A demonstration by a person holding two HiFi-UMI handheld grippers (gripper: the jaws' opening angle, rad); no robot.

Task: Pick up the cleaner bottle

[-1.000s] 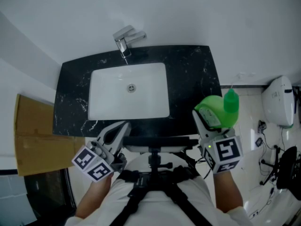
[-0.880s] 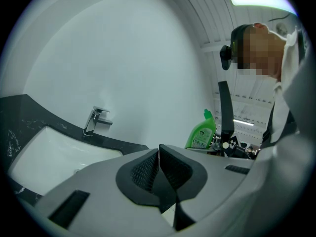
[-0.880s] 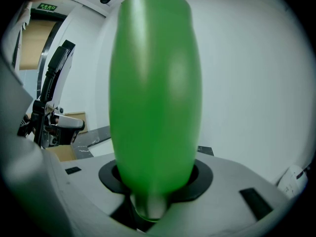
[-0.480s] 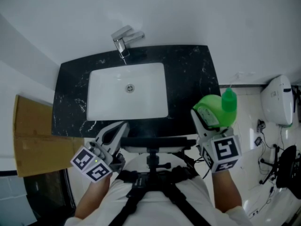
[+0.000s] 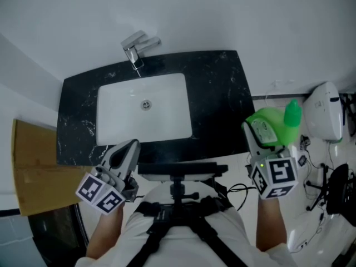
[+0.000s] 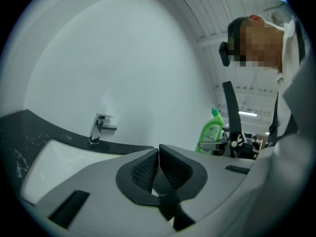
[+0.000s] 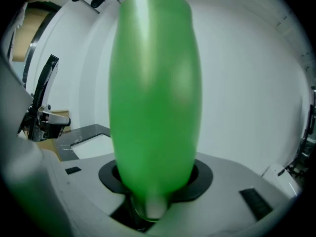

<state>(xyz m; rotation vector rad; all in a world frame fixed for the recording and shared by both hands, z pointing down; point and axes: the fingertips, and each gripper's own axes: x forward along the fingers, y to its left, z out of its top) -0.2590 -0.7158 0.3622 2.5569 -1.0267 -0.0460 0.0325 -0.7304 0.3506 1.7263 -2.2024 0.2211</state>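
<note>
The green cleaner bottle [image 5: 271, 128] with its green cap [image 5: 292, 114] is off the counter, past the counter's right edge. My right gripper [image 5: 260, 133] is shut on the bottle's body, and its marker cube [image 5: 276, 177] is nearest me. In the right gripper view the bottle [image 7: 155, 93] fills the middle, standing up between the pads of the right gripper [image 7: 155, 181]. My left gripper [image 5: 127, 151] hovers by the counter's front edge, shut with nothing in it; its ribbed pads [image 6: 170, 169] meet. The left gripper view also catches the bottle [image 6: 211, 132] at the right.
A black marble counter [image 5: 222, 93] holds a white sink basin [image 5: 114, 121] with a chrome faucet [image 5: 136, 46] at the back wall. Brown cardboard [image 5: 33, 166] leans at the left. A white appliance [image 5: 321, 113] and cables stand on the floor at the right.
My right gripper has carried the bottle to the right, from above the counter's right front corner to beyond its edge. The left gripper has hardly moved.
</note>
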